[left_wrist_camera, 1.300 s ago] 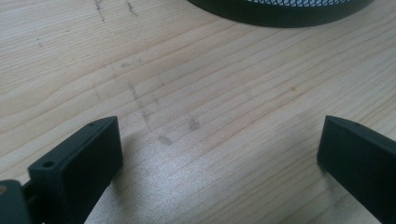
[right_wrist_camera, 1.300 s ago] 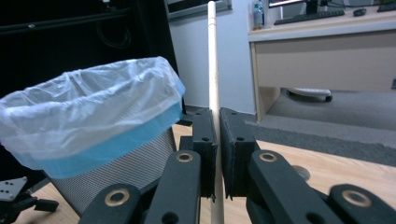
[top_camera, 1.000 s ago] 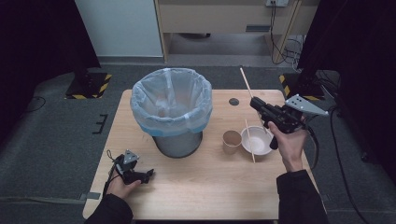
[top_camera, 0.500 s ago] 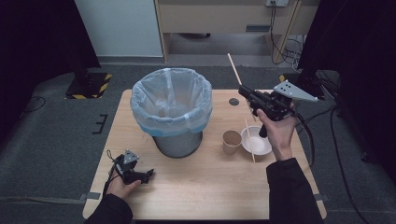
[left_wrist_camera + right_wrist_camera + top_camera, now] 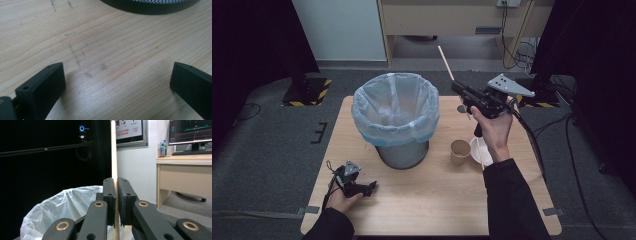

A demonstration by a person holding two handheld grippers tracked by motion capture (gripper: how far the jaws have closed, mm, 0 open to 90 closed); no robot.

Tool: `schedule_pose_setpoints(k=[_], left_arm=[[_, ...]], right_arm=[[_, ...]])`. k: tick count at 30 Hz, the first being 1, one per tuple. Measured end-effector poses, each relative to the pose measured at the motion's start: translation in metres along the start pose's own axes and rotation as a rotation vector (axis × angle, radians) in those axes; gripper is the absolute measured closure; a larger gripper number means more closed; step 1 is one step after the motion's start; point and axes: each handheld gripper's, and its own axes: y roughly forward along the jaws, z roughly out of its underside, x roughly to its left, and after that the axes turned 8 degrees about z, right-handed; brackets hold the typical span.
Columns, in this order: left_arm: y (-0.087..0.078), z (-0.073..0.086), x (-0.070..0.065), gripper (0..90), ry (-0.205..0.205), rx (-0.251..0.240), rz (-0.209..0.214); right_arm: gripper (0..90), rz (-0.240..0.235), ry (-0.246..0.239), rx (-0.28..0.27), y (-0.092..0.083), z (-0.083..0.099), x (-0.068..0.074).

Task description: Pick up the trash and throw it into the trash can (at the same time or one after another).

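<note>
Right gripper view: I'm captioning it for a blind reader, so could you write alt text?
The right gripper has its black jaws shut on a thin wooden stick standing upright. Below and to the left is a bin's white plastic liner; a pale desk with a monitor stands at right.

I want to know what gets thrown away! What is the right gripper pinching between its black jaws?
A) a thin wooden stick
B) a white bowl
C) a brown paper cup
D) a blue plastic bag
A: the right gripper has its jaws closed on a thin pale wooden stick, which rises straight up between them, while the brown paper cup stands on the light wooden table.
</note>
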Motion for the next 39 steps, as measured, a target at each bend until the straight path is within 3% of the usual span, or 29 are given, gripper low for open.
schedule_pose_setpoints(k=[9,11,17,19,27,29,39], left_arm=[[0.000,0.000,0.000,0.0,0.000,0.000,0.001],[0.000,0.000,0.000,0.0,0.000,0.000,0.001],[0.000,0.000,0.000,0.0,0.000,0.000,0.001],[0.000,0.000,0.000,0.0,0.002,0.002,0.001],[0.000,0.000,0.000,0.0,-0.001,-0.001,0.000],[0.000,0.000,0.000,0.0,-0.001,-0.001,0.000],[0.000,0.000,0.000,0.0,-0.001,-0.001,0.000]], right_arm=[[85.8,-0.037,-0.005,-0.005,0.019,-0.005,0.015],[85.7,-0.061,0.021,-0.013,0.024,-0.006,0.017],[85.8,-0.092,0.022,-0.017,0.036,-0.009,0.028],[85.8,-0.090,0.004,-0.013,0.041,-0.011,0.033],[85.7,-0.112,0.011,-0.021,0.062,-0.014,0.050],[85.7,-0.123,0.040,-0.025,0.067,-0.013,0.051],[85.7,-0.104,0.074,-0.039,0.088,-0.002,0.052]])
